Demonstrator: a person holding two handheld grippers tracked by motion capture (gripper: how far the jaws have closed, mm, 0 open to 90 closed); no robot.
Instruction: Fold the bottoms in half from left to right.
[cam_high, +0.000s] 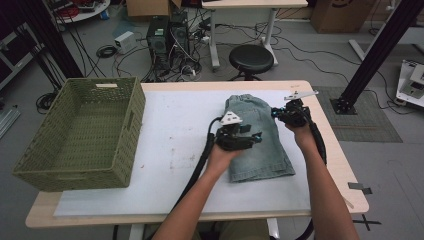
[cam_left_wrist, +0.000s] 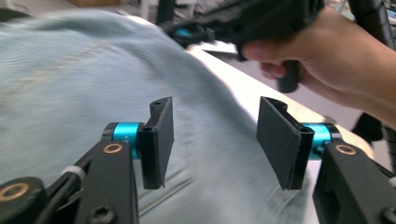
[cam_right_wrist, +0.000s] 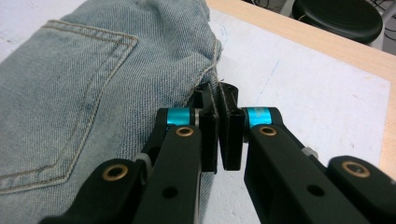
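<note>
Folded light-blue denim shorts (cam_high: 260, 150) lie on the white mat at the right half of the table. My left gripper (cam_high: 255, 136) hovers over the left middle of the shorts; in the left gripper view it (cam_left_wrist: 215, 140) stands open, with the denim (cam_left_wrist: 70, 79) spread under the jaws and not pinched. My right gripper (cam_high: 276, 114) is at the shorts' right edge near the waistband. Its own view has it (cam_right_wrist: 218, 100) shut on the side seam of the denim (cam_right_wrist: 70, 88), beside a back pocket. The right hand (cam_left_wrist: 336, 51) appears beyond the left jaws.
A large green woven basket (cam_high: 80, 132) stands on the table's left end. The white mat (cam_high: 170, 145) is bare between basket and shorts. Beyond the far table edge stand a black stool (cam_high: 251, 59), computers and cables on the floor.
</note>
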